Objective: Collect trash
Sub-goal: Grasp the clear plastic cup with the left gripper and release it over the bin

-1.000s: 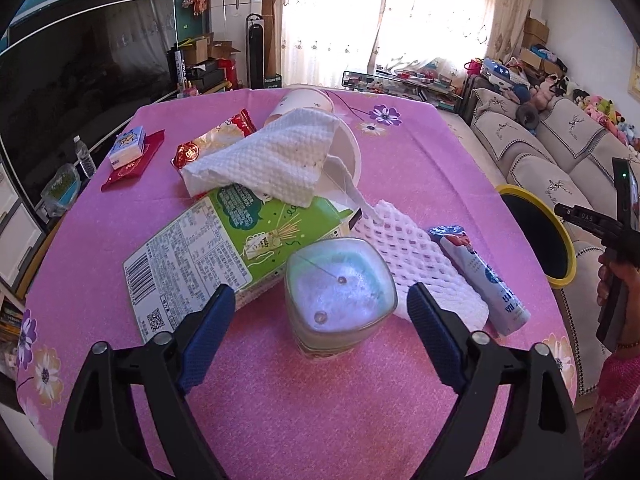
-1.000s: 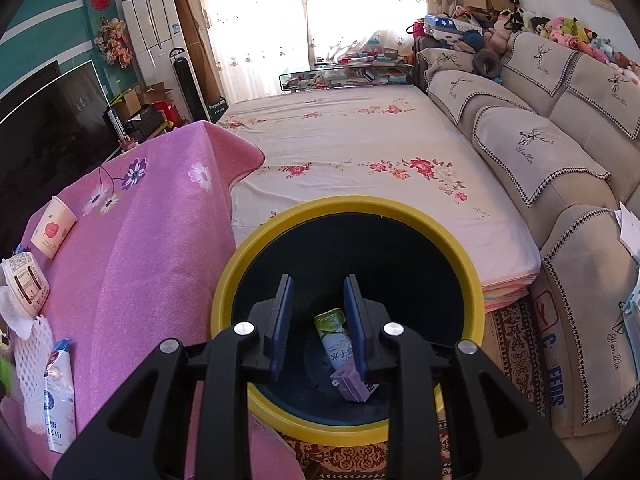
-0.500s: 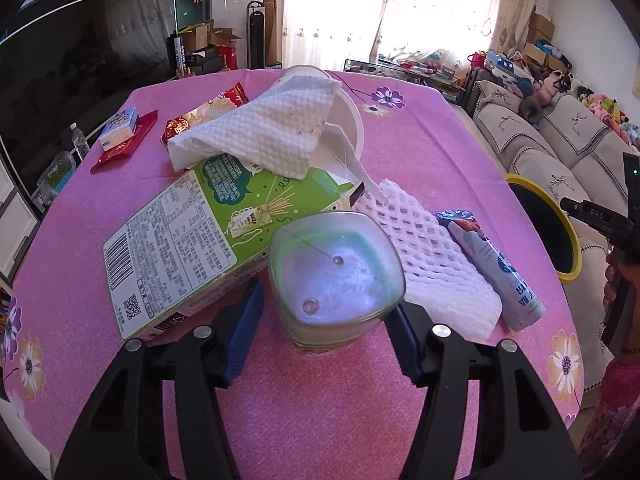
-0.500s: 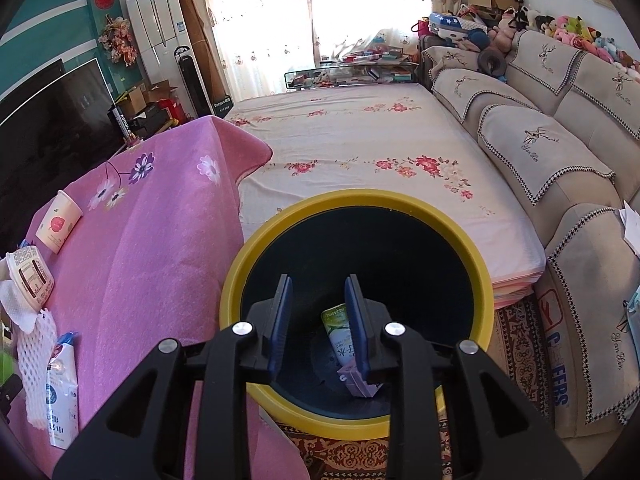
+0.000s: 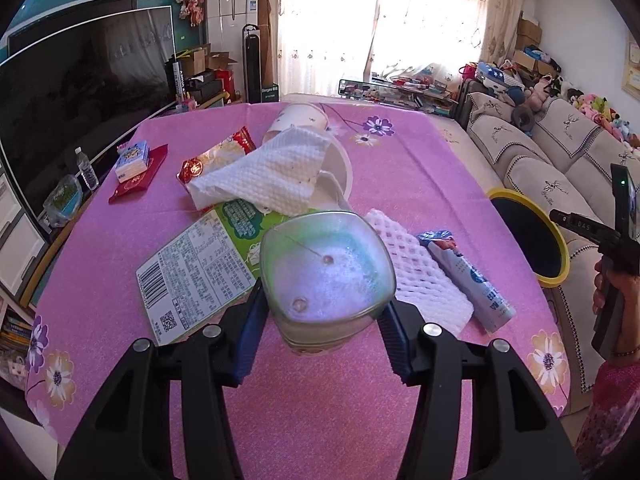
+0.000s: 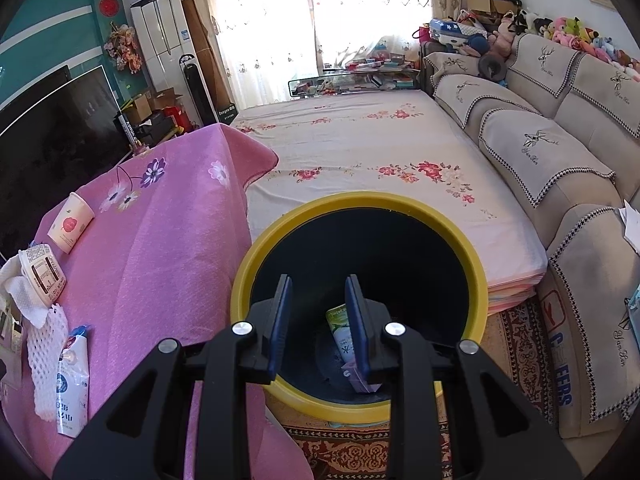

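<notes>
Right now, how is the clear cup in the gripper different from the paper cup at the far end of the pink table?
The clear cup stands upright, while the paper cup lies tipped on its side. The clear cup is see-through with a squarish rim; the paper cup is white, not see-through, and round. The clear cup is clamped between the left gripper pads, which have just been closing; nothing grips the paper cup. Both look empty, trash over the pink table.
</notes>
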`<state>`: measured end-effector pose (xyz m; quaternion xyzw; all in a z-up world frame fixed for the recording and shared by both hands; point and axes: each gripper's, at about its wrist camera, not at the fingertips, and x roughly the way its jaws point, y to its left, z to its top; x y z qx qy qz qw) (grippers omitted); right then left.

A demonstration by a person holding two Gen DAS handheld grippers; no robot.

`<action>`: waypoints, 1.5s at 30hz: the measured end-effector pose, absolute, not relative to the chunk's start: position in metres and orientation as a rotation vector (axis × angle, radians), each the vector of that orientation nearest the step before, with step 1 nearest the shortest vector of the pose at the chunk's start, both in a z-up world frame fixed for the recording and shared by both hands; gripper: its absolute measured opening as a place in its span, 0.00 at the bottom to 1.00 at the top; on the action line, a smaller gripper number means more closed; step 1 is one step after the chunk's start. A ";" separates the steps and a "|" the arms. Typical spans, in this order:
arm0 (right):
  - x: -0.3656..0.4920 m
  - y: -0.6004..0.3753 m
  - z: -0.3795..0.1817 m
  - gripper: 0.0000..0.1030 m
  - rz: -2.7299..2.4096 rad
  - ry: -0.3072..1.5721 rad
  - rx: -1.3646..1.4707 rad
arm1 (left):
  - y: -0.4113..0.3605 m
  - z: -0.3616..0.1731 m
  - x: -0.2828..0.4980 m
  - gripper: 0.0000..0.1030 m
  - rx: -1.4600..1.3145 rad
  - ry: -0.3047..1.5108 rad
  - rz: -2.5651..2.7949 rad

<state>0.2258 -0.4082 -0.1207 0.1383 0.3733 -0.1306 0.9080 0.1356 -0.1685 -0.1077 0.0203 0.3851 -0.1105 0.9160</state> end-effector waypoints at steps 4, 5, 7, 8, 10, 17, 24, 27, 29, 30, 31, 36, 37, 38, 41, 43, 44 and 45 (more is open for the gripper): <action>0.222 -0.409 -0.117 0.26 -0.278 0.759 0.273 | -0.189 -0.092 0.134 0.51 0.056 0.767 -0.293; 0.220 -0.410 -0.115 0.26 -0.281 0.753 0.273 | -0.197 -0.088 0.135 0.51 0.059 0.761 -0.311; 0.215 -0.412 -0.112 0.26 -0.292 0.741 0.269 | -0.216 -0.081 0.137 0.51 0.070 0.745 -0.349; 0.212 -0.414 -0.110 0.26 -0.299 0.734 0.266 | -0.227 -0.077 0.138 0.51 0.079 0.736 -0.369; 0.205 -0.419 -0.105 0.26 -0.315 0.724 0.260 | -0.252 -0.072 0.142 0.51 0.099 0.723 -0.409; 0.179 -0.452 -0.092 0.26 -0.383 0.685 0.266 | -0.352 -0.065 0.164 0.51 0.158 0.723 -0.565; 0.163 -0.485 -0.095 0.26 -0.430 0.698 0.281 | -0.457 -0.087 0.199 0.51 0.221 0.804 -0.674; 0.159 -0.496 -0.098 0.26 -0.444 0.703 0.292 | -0.497 -0.104 0.214 0.51 0.244 0.836 -0.694; 0.157 -0.502 -0.100 0.26 -0.454 0.706 0.295 | -0.519 -0.118 0.224 0.51 0.252 0.863 -0.701; 0.156 -0.504 -0.101 0.26 -0.456 0.707 0.297 | -0.529 -0.125 0.229 0.51 0.257 0.877 -0.701; 0.155 -0.507 -0.102 0.27 -0.459 0.708 0.299 | -0.536 -0.130 0.233 0.51 0.259 0.891 -0.700; 0.153 -0.515 -0.109 0.30 -0.471 0.715 0.317 | -0.555 -0.143 0.247 0.64 0.273 0.873 -0.652; 0.154 -0.515 -0.110 0.30 -0.472 0.717 0.318 | -0.554 -0.141 0.247 0.65 0.268 0.865 -0.653; 0.154 -0.515 -0.111 0.30 -0.472 0.720 0.319 | -0.550 -0.138 0.247 0.65 0.262 0.858 -0.654; 0.155 -0.513 -0.111 0.30 -0.468 0.726 0.321 | -0.537 -0.119 0.237 0.70 0.253 0.815 -0.649; 0.155 -0.509 -0.111 0.30 -0.461 0.727 0.319 | -0.518 -0.102 0.226 0.71 0.230 0.791 -0.657; 0.156 -0.506 -0.111 0.30 -0.455 0.730 0.316 | -0.508 -0.094 0.220 0.73 0.221 0.777 -0.662; 0.157 -0.502 -0.111 0.30 -0.449 0.734 0.313 | -0.499 -0.087 0.213 0.74 0.216 0.761 -0.663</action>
